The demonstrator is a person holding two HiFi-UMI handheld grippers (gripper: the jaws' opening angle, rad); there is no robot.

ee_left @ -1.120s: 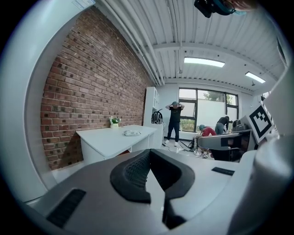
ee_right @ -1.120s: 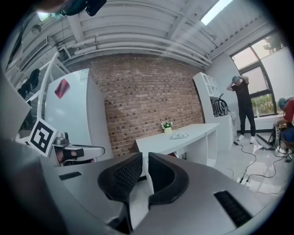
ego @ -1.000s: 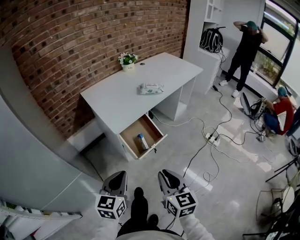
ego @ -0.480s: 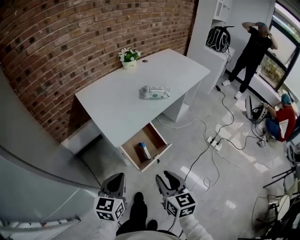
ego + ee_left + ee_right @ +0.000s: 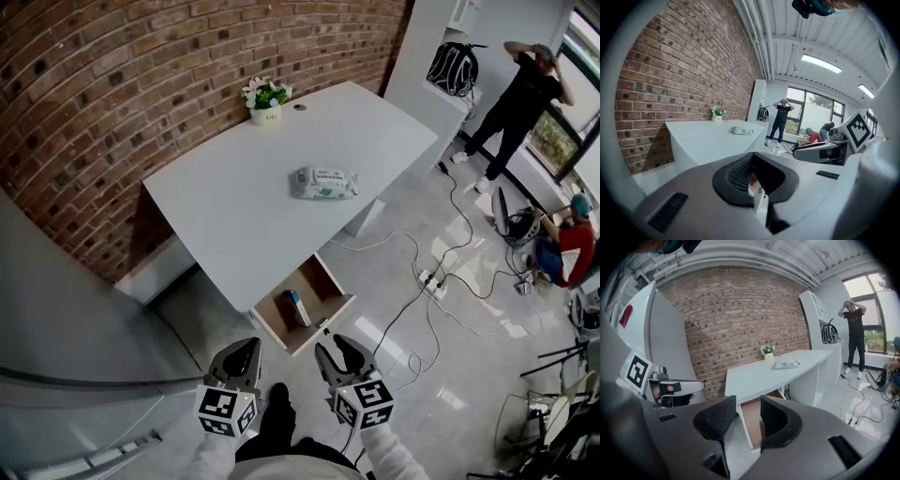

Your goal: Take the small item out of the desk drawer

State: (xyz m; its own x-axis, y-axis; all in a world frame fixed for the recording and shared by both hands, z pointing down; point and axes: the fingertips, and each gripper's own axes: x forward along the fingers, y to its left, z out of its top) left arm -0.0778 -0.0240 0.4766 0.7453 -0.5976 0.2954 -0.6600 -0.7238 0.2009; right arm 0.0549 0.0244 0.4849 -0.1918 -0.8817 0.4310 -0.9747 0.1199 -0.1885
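In the head view, a small white item with a blue end (image 5: 296,307) lies lengthwise in the open, brown-lined drawer (image 5: 325,281) under the front edge of the white desk (image 5: 234,202), just below frame centre. It is too small to identify. In the right gripper view a jaw covers most of the drawer, hiding the item. The right gripper (image 5: 341,360), at the bottom, is opening with nothing between its jaws. The left gripper (image 5: 239,360) beside it has its jaws together.
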